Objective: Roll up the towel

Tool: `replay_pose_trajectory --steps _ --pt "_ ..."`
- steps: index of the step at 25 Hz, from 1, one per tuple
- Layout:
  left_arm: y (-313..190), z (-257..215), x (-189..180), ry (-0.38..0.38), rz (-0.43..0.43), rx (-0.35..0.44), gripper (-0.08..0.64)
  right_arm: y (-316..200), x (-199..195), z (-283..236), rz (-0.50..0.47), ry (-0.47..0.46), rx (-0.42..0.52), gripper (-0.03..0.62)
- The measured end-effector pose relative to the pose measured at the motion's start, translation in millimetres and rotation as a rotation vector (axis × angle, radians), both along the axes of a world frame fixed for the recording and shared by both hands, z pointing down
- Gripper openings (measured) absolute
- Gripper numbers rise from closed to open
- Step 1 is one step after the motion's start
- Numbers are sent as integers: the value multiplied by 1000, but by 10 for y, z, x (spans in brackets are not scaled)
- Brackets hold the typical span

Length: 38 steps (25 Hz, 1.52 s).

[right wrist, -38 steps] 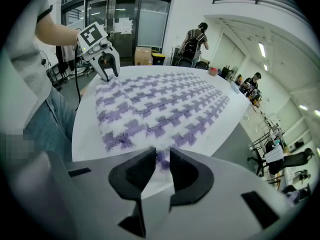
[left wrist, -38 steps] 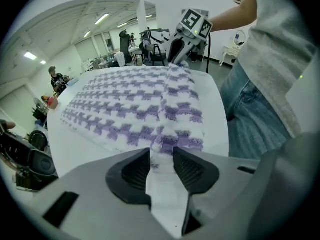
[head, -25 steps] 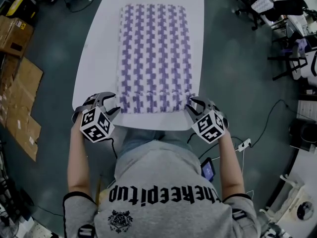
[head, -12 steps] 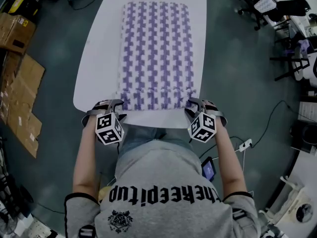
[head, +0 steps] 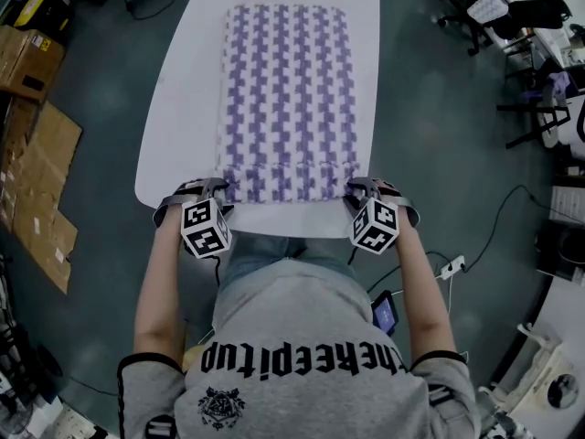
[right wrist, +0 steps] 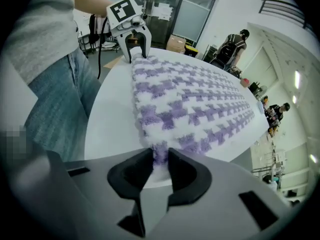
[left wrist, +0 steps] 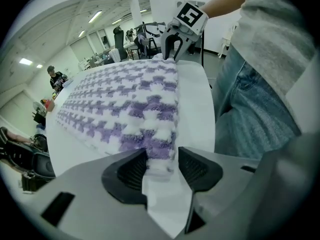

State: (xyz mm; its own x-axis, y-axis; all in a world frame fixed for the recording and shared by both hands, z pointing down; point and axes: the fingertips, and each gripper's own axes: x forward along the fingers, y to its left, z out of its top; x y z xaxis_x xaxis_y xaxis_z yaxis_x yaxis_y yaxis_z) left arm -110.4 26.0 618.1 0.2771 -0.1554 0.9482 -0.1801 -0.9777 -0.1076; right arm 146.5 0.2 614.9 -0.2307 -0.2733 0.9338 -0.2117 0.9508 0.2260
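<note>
My left gripper (left wrist: 162, 158), jaws just opening, loosely straddles the towel's (head: 288, 90) near left corner; my right gripper (right wrist: 160, 165), just closing, pinches the near right.

A white bench (head: 183, 117) with rounded corners carries a purple-and-white checked towel (head: 288, 90), spread flat along its length.

White table (head: 178, 90), rounded edge. Floor (head: 439, 126) around it dark grey-green. Left of table: flattened cardboard (head: 41, 190). Right of table: black office chairs (head: 539, 12), loose cable (head: 498, 210), power strip (head: 451, 265). Beyond table: ceiling strip lights (left wrist: 95, 17), glass doors (right wrist: 172, 11).
</note>
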Motion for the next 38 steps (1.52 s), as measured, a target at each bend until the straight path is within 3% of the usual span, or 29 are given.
replay_pose_trajectory --steps 1,2,3,9,18,23,29,33,38 --pt "-34 -11 -36 5 -7 13 208 -16 -28 -8 5 3 2 57" --pt "-84 -22 -74 7 -16 35 175 -32 -56 -17 6 7 4 46" --pt "-131 -31 -101 6 -25 56 115 -45 -77 -27 7 8 4 38" --pt "-107 -57 -83 -5 -33 31 73 16 -57 -108 16 -11 -12 31" --pt "192 -104 -74 -12 -3 -53 58 280 -45 -206 14 -61 -105 31" --pt "418 -132 -69 -1 18 -151 57 506 -38 -228 12 -79 -223 31" --pt "530 -181 -74 16 17 -194 57 541 -50 -351 83 -143 -299 34" --pt "450 -263 -110 30 10 -203 58 380 -83 -487 114 -171 -282 34" --pt "308 -315 -89 40 11 -173 58 179 -81 -564 139 -185 -198 34"
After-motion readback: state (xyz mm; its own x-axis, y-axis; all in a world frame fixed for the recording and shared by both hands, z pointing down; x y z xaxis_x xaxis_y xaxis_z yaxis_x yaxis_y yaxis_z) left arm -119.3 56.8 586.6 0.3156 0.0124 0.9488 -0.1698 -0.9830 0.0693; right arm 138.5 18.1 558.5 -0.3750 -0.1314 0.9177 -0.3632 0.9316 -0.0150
